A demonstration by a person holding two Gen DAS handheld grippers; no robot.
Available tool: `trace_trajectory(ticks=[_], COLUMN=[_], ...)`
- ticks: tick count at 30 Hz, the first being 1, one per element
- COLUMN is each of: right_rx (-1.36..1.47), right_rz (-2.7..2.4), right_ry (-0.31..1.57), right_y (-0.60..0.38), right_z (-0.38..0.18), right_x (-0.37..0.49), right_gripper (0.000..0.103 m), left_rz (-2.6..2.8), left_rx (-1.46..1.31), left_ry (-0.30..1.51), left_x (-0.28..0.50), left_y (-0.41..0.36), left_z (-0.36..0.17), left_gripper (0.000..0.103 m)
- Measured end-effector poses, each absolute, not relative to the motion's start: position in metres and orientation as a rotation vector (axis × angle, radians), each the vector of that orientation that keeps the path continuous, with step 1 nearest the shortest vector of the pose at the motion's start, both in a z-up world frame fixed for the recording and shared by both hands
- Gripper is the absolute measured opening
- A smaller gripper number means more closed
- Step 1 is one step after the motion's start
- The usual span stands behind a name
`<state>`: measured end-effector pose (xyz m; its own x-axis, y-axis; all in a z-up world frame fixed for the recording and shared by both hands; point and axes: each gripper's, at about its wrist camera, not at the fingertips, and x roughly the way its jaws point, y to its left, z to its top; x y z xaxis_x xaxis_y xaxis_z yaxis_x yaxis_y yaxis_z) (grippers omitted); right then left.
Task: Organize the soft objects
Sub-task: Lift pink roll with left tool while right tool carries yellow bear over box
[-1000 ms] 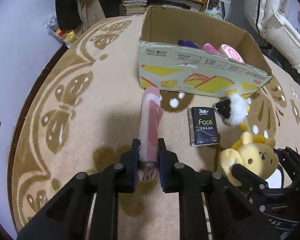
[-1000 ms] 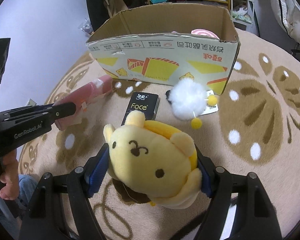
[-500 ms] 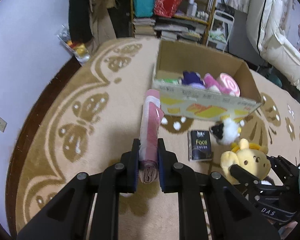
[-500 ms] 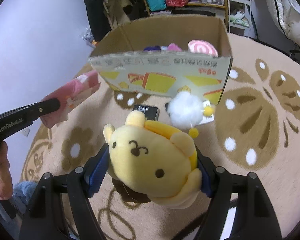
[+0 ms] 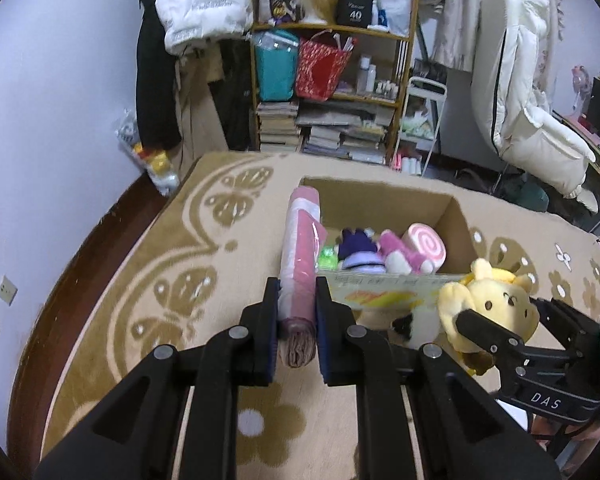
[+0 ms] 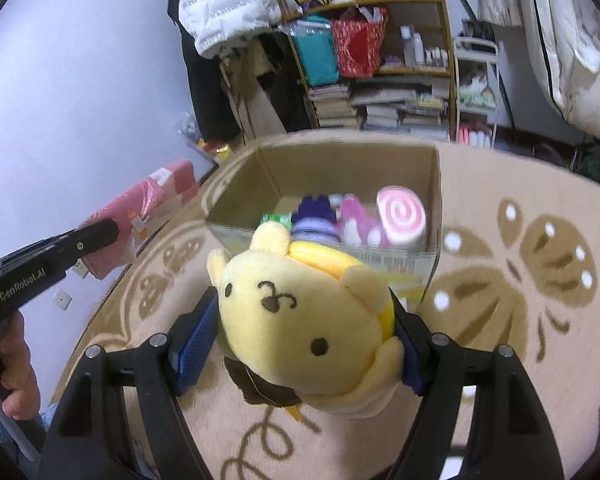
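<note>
Holding two soft things above a tan rug (image 5: 140, 280) with brown butterfly and flower patterns, a person works a hand-held gripper in each hand. In the left wrist view, the left hand-held gripper (image 5: 298, 312) sits at the 6 o'clock edge, its two blue-padded jaws drawn close and clamped on the near end of a pink rolled bundle (image 5: 300, 248) wrapped in clear plastic; the bundle points away toward 12 o'clock, its far end lying over the near left corner of an open cardboard box (image 5: 452, 208). Inside the box, seen from above, are a small green item (image 5: 327, 258), a purple plush (image 5: 358, 250), a pink and white plush (image 5: 400, 254) and a pink swirl roll cushion (image 5: 426, 244), packed side by side along the near wall. At 3 o'clock in this view the right hand-held gripper (image 5: 496, 316) appears, carrying a yellow bear plush (image 5: 492, 304). In the right wrist view, the right hand-held gripper (image 6: 304, 344) has its jaws spread wide and pressed against both sides of the yellow bear plush (image 6: 300, 320), whose face looks toward the camera; the box (image 6: 434, 184) lies beyond it toward 12 o'clock. At 9 o'clock, a hand (image 6: 16, 368) grips the other tool's handle. A cluttered shelf (image 5: 332, 60) with bags and books stands against the far wall.
</note>
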<state>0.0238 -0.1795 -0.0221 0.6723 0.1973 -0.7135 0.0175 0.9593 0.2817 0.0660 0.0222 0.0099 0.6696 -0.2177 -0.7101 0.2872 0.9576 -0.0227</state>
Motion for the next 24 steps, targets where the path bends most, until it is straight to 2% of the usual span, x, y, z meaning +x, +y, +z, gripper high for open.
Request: trace_trajectory(ticks=[12, 18, 24], right_rx=[0.214, 0.259, 0.339], right_rz=[0.091, 0.095, 0.125], right_ry=[0.739, 0.653, 0.646], right_y=[-0.198, -0.219, -0.234], right_z=[0.012, 0.024, 0.004], right_x=[0.070, 0.089, 0.106], right_gripper=[0.081, 0.081, 0.081], left_rz=[-0.270, -0.257, -0.286], left_rx=[0.100, -0.012, -0.010], left_ry=[0.705, 0.562, 0.579], left_x=[0.090, 0.097, 0.114], left_y=[0.004, 0.007, -0.009], left_z=[0.024, 0.038, 0.011], left_gripper=[0.013, 0.013, 0.013])
